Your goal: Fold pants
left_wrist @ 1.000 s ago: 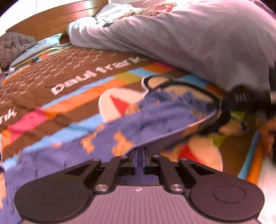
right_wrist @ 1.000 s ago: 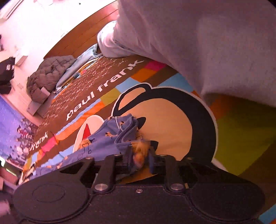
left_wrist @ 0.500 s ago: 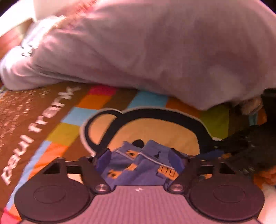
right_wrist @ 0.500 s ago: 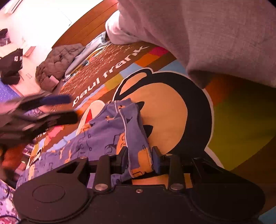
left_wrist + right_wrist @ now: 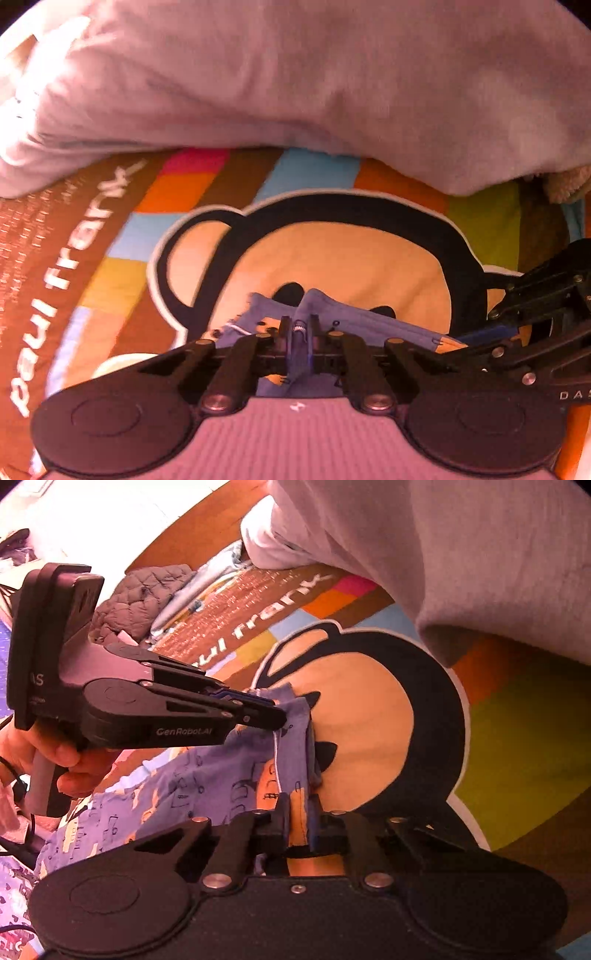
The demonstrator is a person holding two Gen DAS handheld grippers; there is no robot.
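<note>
Both clamped on the pants [image 5: 207, 775] waistband, left gripper [image 5: 300, 332] and right gripper [image 5: 299, 812] having just closed side by side, legs trailing away leftward.

Right wrist view: the pants [image 5: 184, 775] lie on the bedspread [image 5: 517, 746], running from 8 o'clock toward centre, one end over the printed monkey face [image 5: 369, 716]. The right gripper [image 5: 299, 812] meets that end at 6 o'clock; the left gripper [image 5: 273, 716] meets it from 9 o'clock, borne by a hand [image 5: 55, 753]. The duvet [image 5: 461, 546] lies behind, at 1 o'clock; a quilted jacket [image 5: 140, 590] at 10 o'clock.
</note>
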